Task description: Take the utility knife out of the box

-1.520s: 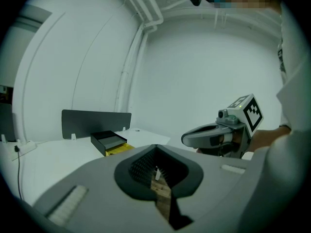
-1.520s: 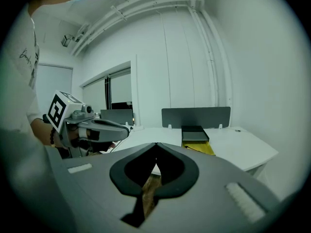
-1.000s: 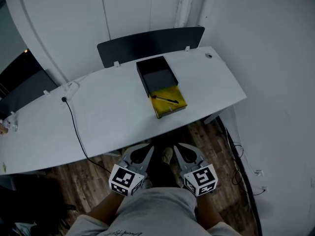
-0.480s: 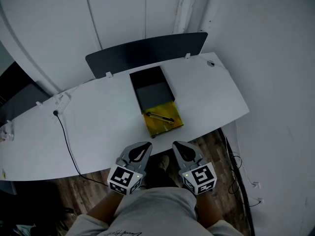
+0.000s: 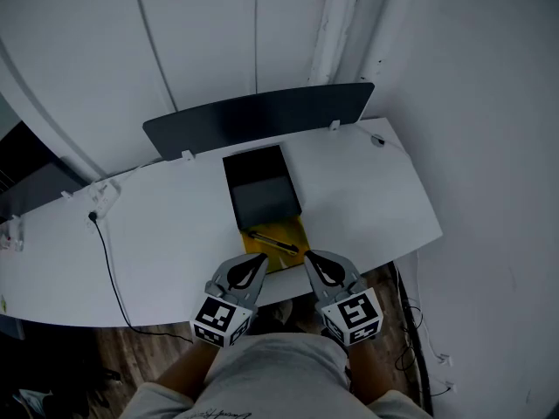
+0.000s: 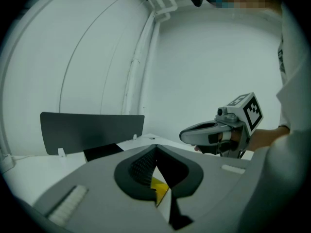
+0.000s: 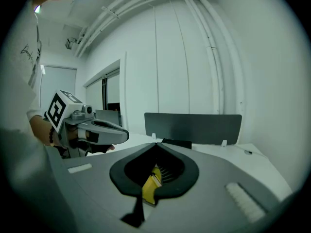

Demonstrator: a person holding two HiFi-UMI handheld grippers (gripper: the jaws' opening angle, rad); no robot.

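White tabletop [image 5: 367, 208] right under my fingers [image 5: 249, 273]. Just past their tips, between them, sits a black box [image 5: 260, 190], its yellow tray [image 5: 284, 232] nearest me. Well off left, a black cable [image 5: 103, 244] runs across and over the near edge.

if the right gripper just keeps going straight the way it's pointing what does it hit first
Probably the near end of the yellow tray holding the knife: the shut right gripper aims straight at it. Depth is unclear.
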